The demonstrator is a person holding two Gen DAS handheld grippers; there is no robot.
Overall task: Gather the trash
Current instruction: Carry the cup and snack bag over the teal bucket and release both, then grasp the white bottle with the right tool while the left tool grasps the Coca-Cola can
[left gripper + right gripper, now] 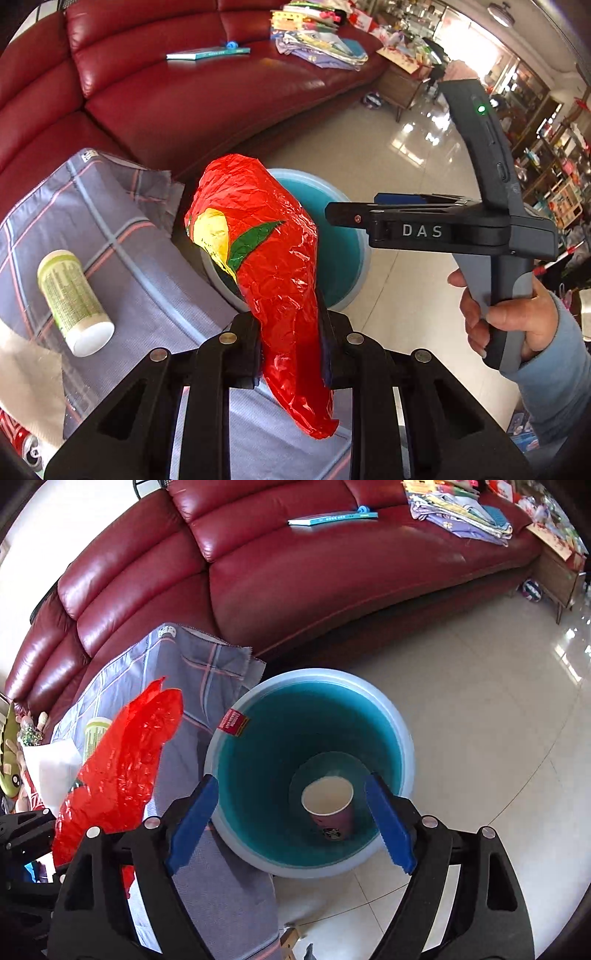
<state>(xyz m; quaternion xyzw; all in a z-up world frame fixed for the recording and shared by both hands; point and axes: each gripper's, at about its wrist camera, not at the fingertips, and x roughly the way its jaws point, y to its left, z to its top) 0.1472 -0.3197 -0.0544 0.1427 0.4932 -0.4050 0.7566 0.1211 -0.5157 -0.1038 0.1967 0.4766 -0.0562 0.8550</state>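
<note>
Red leather sofa point(314, 572), glossy tiled floor point(498, 738)

The bin point(400, 738) stands on the floor point(498, 709) before the sofa point(295, 572), just right of the cloth-covered worktop point(207, 679). A cup point(330, 808) sits in the bin. A bottle point(74, 302) lies on the worktop.

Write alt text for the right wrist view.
The open right gripper hangs above a blue bin with a paper cup inside. A red wrapper sits left, a red sofa behind.
</note>
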